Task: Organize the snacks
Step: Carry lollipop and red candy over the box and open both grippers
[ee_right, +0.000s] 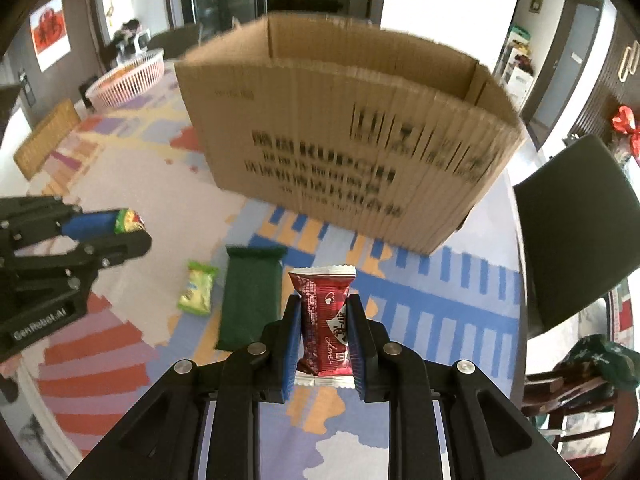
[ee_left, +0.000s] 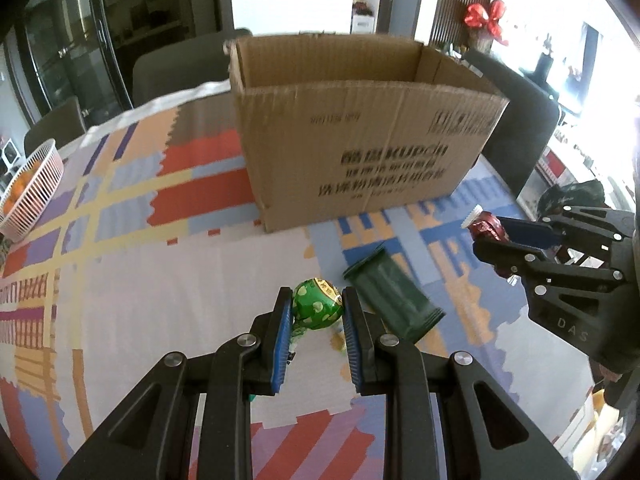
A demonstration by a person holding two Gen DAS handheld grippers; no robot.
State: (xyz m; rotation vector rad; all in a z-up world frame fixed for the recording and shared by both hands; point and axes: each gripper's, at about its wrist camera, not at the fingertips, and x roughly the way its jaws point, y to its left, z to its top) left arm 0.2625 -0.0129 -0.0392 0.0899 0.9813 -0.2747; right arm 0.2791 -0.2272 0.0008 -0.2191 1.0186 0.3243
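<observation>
snacks: green packet (ee_left: 318, 304) half hidden between left gripper (ee_left: 316, 312) pads.

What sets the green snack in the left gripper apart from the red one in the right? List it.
Colour: the green snack is bright green with pale hearts; the red snack is dark red with white print.
Shape: the green snack looks round and bulging; the red snack is a flat, oblong packet with crimped white ends.
Holder: the left gripper clamps the green snack, the right gripper the red snack.
Shared: both are wrapped, gripped between blue pads and held in front of the cardboard box.
</observation>
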